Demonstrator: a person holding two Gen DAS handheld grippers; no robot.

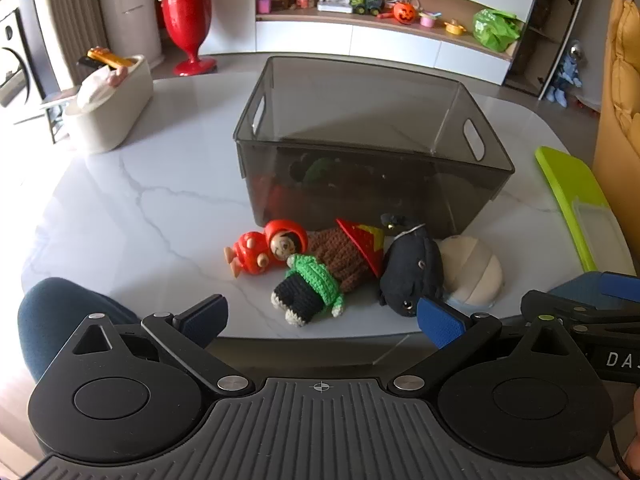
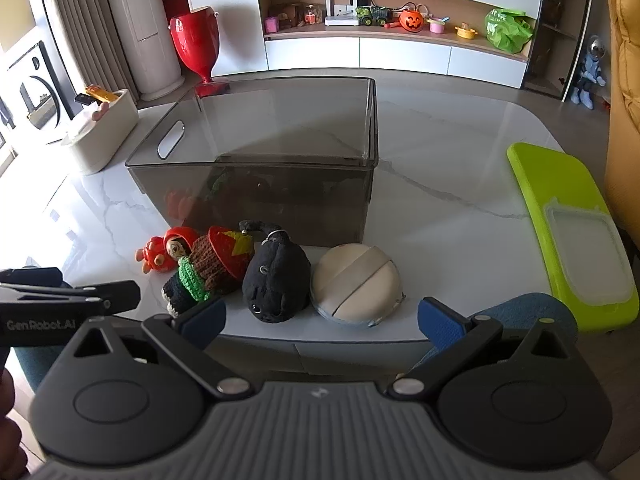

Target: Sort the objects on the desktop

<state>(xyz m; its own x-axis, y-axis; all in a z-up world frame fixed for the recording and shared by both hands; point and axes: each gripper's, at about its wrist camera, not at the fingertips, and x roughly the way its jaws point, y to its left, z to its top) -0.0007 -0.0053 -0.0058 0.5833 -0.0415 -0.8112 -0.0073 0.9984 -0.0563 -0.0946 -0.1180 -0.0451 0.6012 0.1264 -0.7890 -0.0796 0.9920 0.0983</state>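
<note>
Both tongs (image 1: 322, 318) (image 2: 322, 316) spread, empty; crocheted doll (image 1: 320, 272) (feet nearest) lengthwise toward smoky bin (image 1: 372, 152).

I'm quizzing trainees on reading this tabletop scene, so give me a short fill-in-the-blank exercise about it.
1. The toys lie on the table in front of the smoky ____.
2. The black plush lies between the crocheted doll and the round ____ puff.
3. The fingers of both the left gripper and the right gripper stand ____, holding nothing.
4. The clear lid rests on a ____ board.

Missing words: bin; white; open; green
</note>
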